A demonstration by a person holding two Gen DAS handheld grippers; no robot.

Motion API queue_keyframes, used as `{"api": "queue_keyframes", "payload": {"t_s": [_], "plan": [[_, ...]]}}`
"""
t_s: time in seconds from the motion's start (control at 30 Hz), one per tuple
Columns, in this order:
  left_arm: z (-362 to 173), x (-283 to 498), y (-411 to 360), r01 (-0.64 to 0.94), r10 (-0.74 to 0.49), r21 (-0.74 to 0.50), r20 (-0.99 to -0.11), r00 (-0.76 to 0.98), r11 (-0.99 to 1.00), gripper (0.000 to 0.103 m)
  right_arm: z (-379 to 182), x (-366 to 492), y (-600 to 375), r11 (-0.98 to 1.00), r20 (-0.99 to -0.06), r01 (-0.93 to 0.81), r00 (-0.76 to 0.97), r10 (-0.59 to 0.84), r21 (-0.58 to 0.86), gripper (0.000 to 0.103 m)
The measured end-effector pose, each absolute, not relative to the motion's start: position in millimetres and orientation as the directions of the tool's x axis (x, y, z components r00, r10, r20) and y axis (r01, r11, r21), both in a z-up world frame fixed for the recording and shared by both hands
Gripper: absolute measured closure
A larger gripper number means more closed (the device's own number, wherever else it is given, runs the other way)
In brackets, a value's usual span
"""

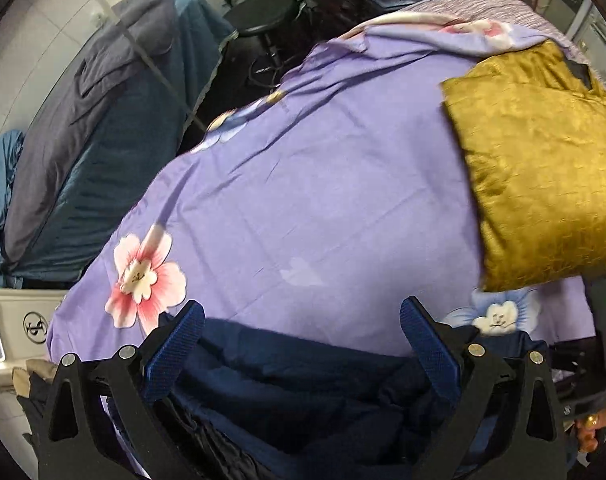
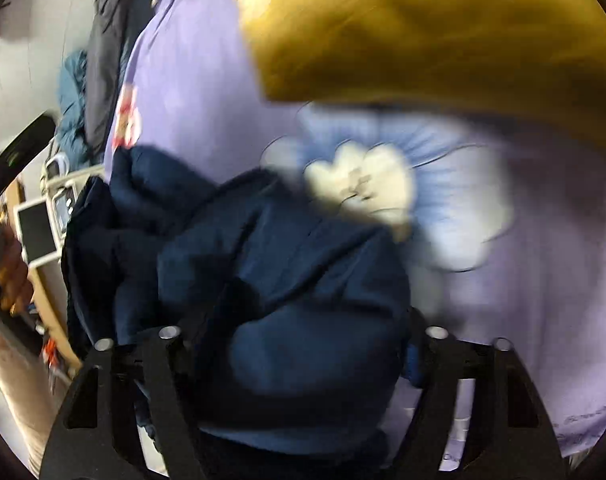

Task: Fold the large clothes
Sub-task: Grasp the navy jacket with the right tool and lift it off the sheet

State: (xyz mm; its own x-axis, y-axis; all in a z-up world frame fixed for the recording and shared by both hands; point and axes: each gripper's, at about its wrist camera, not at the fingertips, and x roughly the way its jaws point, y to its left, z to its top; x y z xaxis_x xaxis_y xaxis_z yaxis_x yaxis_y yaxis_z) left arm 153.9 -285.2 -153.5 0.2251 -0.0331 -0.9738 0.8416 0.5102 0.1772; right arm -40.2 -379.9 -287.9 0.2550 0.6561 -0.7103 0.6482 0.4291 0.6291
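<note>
The yellow garment (image 1: pixel 543 160) is lying folded already, while the wide-open left gripper (image 1: pixel 303 344) and the right gripper (image 2: pixel 299 360), its jaws hidden by cloth so I cannot tell, are starting on the crumpled navy jacket (image 2: pixel 263 272)

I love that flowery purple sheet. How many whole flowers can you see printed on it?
2: a pink flower near the sheet's left edge, and a blue flower just below the gold garment. Partial blooms show farther back; clothes may hide others.
</note>
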Motion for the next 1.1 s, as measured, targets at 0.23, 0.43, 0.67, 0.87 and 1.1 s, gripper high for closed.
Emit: {"api": "queue_keyframes", "payload": {"t_s": [0.23,0.43,0.67,0.87,1.1], "plan": [[-124,194,-241,0.775,-0.077,0.137,-0.97,0.233,0.618,0.007,-144,7,-336,0.692,-0.755,0.316,0.379,0.536,0.65,0.087],[-18,222,-183,0.69,-0.216,0.115,-0.902,0.373,0.715,0.007,53,30,-250,0.89,-0.664,-0.19,0.606,0.438,0.414,0.093],[87,206,-94,0.628,-0.33,0.092,-0.787,0.521,0.773,0.006,153,-39,-209,0.846,-0.577,-0.498,0.641,0.506,0.188,0.093],[-1,157,-82,0.709,-0.237,0.159,-0.873,0.425,0.687,0.006,15,-90,-242,0.955,-0.86,-0.246,0.436,0.263,0.167,0.087],[-84,151,-70,0.66,-0.225,0.032,-0.927,0.301,0.75,0.008,-75,-117,-277,0.993,-0.935,0.076,0.35,0.055,0.087,0.066]]}}
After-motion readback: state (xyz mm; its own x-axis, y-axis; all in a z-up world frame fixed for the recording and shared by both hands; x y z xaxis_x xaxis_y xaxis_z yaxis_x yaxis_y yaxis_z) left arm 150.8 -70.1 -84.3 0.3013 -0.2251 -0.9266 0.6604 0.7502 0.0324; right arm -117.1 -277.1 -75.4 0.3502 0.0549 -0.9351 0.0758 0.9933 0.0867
